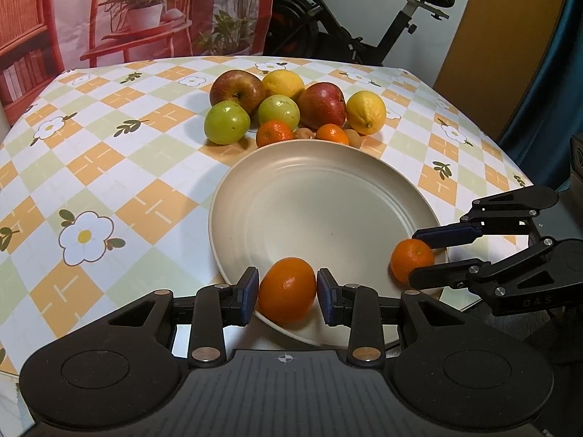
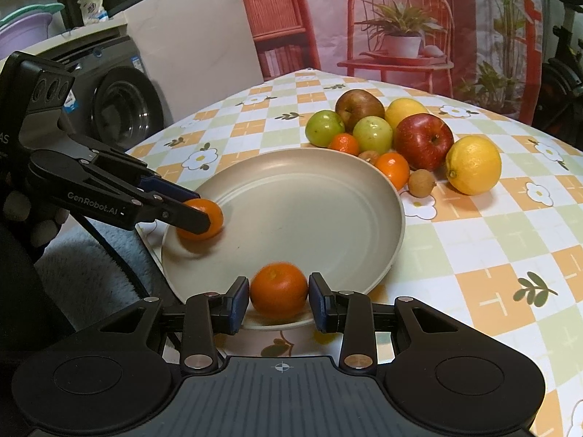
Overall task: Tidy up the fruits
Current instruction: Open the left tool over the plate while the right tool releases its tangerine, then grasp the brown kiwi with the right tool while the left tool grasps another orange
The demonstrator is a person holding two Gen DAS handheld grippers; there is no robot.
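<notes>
A beige plate (image 1: 320, 211) (image 2: 298, 211) lies on the checked tablecloth. My left gripper (image 1: 288, 287) (image 2: 204, 215) is shut on a tangerine (image 1: 287, 289) (image 2: 200, 218) that sits on the plate's near rim. My right gripper (image 2: 280, 291) (image 1: 419, 255) is shut on a second tangerine (image 2: 278, 289) (image 1: 411, 260), also resting at the plate's edge. Behind the plate is a pile of fruit: a russet apple (image 1: 237, 89), a red apple (image 1: 324, 103), two lemons (image 1: 366, 111), two green fruits (image 1: 226, 122), two small tangerines (image 1: 274, 133) and two brown longans (image 2: 421, 181).
The tablecloth (image 1: 109, 153) stretches left of the plate and, in the right wrist view, right of it (image 2: 492, 240). An exercise bike (image 1: 328, 29) stands behind the table. A washing machine (image 2: 120, 109) stands to the left. A printed backdrop (image 2: 400, 18) hangs behind.
</notes>
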